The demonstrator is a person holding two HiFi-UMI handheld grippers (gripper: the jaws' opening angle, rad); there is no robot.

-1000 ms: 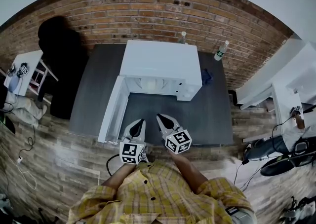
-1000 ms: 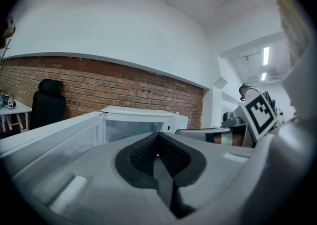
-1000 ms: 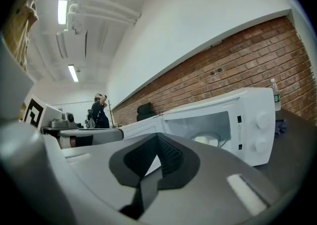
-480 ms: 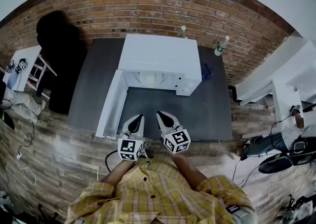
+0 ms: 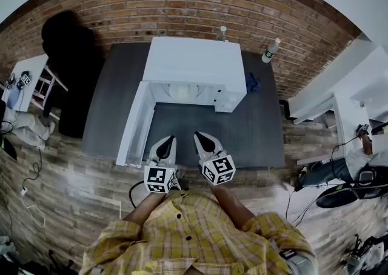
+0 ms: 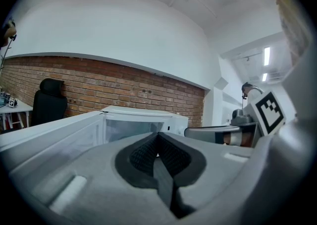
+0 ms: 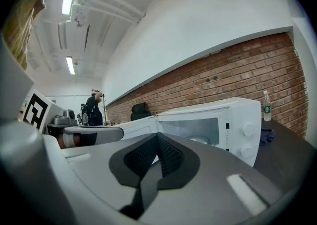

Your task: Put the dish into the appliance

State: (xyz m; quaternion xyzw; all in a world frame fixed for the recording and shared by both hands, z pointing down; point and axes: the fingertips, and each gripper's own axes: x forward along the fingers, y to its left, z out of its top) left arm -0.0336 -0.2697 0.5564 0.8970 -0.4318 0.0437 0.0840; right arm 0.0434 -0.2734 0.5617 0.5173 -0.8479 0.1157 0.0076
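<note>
left gripper (image 5: pixel 168 143), right gripper (image 5: pixel 202 140) both shut, empty - parked as before; microwave (image 5: pixel 194 65) door (image 5: pixel 133 125) open; dish (image 7: pixel 200 140) looks inside - closing probably next

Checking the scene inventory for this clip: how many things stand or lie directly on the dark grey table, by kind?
Microwave: 1
Bottles: 2
Blue cloth: 1
Total: 4
</note>
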